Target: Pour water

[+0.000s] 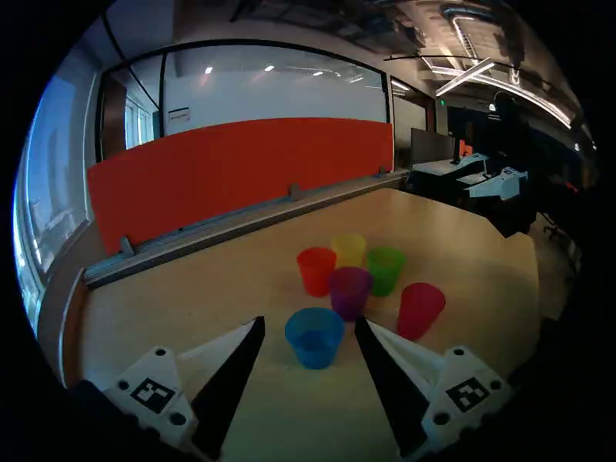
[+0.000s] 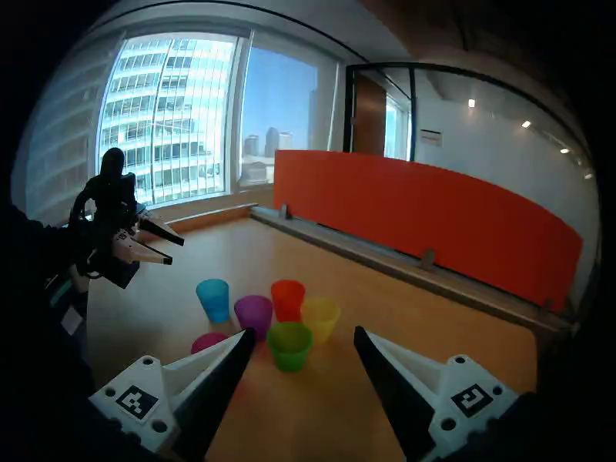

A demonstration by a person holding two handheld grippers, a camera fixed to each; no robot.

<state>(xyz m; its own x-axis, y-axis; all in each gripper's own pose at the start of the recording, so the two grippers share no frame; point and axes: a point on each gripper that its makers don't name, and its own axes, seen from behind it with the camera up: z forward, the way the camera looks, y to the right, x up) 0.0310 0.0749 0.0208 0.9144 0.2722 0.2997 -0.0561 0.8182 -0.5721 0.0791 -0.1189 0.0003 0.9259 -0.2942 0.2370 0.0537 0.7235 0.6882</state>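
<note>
Several coloured plastic cups stand upright in a cluster on the wooden table (image 1: 192, 285). In the left gripper view, a blue cup (image 1: 314, 339) is nearest, just ahead of my open left gripper (image 1: 309, 321). Behind it stand a purple cup (image 1: 350, 292), an orange cup (image 1: 316, 271), a yellow cup (image 1: 349, 249), a green cup (image 1: 385, 269) and a pink cup (image 1: 420, 309). My right gripper (image 2: 302, 332) is open above the table (image 2: 400, 323), with the green cup (image 2: 289, 346) between its fingers' lines and the pink cup (image 2: 206, 341) partly hidden. The left gripper (image 2: 158, 245) hovers open, far left.
An orange divider panel (image 1: 246, 173) with a metal rail runs along the table's far edge. Large windows (image 2: 169, 115) lie beyond the table's end. Other desks (image 1: 477, 181) stand off to the right. A dark sleeve (image 2: 46, 254) holds the left gripper.
</note>
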